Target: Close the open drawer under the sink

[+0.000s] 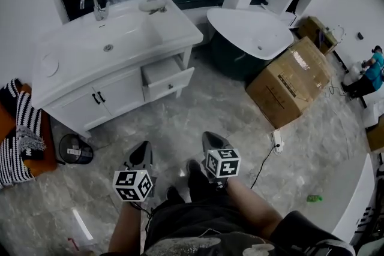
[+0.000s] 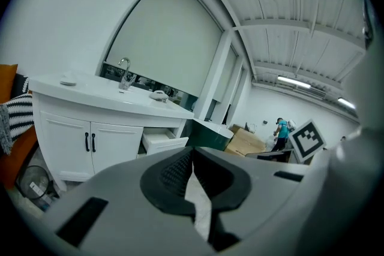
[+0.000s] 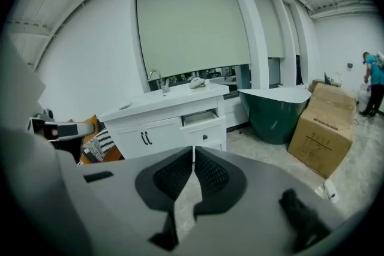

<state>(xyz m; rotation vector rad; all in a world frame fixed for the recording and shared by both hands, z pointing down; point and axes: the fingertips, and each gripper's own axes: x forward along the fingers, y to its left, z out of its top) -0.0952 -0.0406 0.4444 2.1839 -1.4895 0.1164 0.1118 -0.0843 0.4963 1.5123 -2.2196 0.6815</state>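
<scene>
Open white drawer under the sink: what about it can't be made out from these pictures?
Contents: the open white drawer is too small in the head view.
Interior: its own front panel hides it in the right gripper view.
Below it: the grey left gripper covers the white cabinet in the left gripper view.

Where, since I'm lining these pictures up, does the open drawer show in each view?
Head view: open drawer, upper middle, at the right end of the vanity.
Left gripper view, left of centre, just below mid-height.
Right gripper view, near the centre.
Shared landmark: the faucet, up and left of the drawer in all three.
</scene>
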